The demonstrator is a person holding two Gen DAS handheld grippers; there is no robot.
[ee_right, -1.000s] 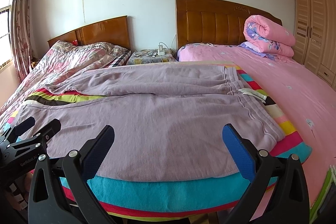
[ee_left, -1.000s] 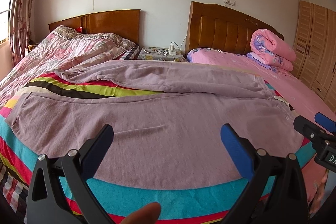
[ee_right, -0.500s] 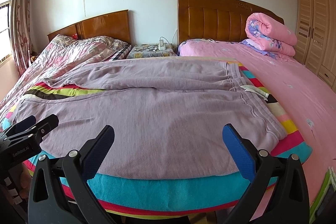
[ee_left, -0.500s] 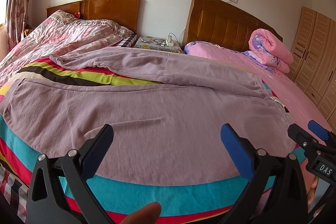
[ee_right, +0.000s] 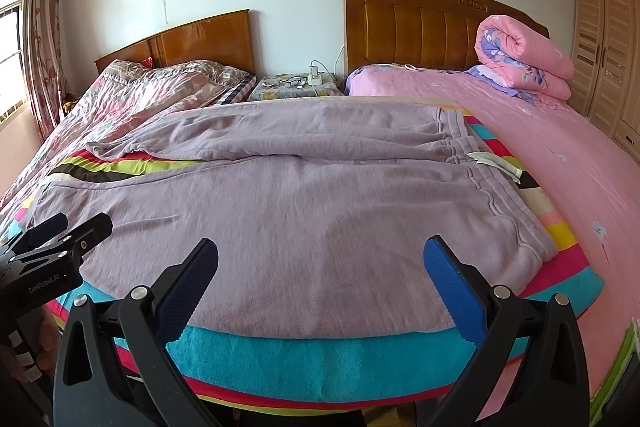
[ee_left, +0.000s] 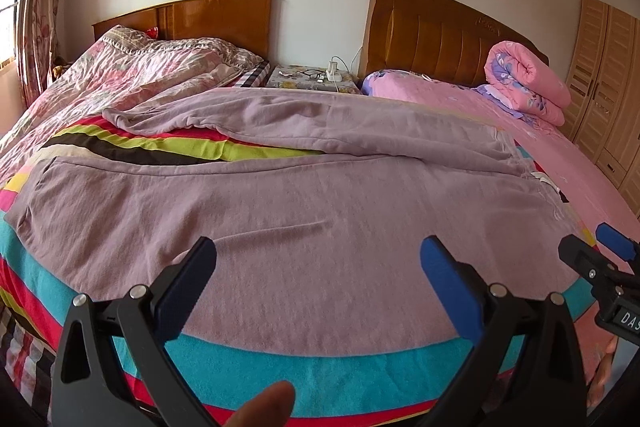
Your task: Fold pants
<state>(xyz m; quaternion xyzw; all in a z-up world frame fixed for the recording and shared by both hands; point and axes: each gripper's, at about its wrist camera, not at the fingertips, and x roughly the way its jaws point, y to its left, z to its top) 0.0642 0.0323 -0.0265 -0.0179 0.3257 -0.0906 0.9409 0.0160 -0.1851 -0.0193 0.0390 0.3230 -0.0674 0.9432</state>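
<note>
Pants (ee_right: 320, 211), mauve and soft-knit, spread flat over striped blanket (ee_right: 280, 351) on bed, legs parted, waistband toward pink sheet (ee_right: 560, 155); left hand-held gripper (ee_left: 318, 269) and right hand-held gripper (ee_right: 320, 267) both wide open above near edge.

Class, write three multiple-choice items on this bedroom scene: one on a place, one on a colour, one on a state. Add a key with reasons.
1. Where do the pants lie?
A. on the striped blanket
B. on the nightstand
C. in the wardrobe

2. What colour are the pants?
A. green
B. dusty purple
C. black

3. How does the right hand-held gripper stand?
A. shut on the pants
B. shut on nothing
C. open, holding nothing

Key: 1 A, striped cloth shows all round the pants. 2 B, both views show the same mauve. 3 C, its blue pads stand wide apart above the cloth.
</note>
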